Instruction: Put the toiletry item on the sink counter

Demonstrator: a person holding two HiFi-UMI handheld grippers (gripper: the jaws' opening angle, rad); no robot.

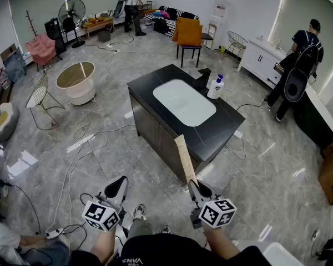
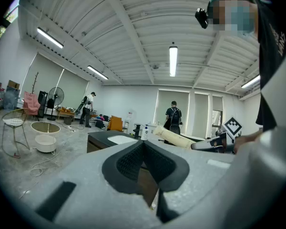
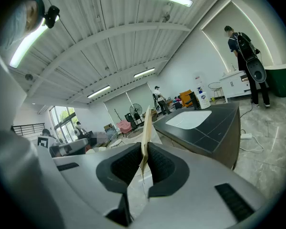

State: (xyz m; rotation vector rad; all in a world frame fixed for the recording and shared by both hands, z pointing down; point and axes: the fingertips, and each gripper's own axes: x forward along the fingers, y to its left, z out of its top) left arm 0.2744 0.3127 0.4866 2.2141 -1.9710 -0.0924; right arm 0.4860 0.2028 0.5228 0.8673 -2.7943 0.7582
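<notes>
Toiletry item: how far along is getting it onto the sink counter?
Done: the right hand-held gripper is clamped on the flat tan toiletry item. In hand: it is held in the air, short of the sink counter. Left: reach the counter, set it down, release.

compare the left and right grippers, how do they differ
The right gripper is shut on a long, flat beige toiletry item; the left gripper is shut on nothing. The right gripper sits before the near corner of the sink counter; the left gripper is off to the side, over floor. Both carry marker cubes.
</notes>
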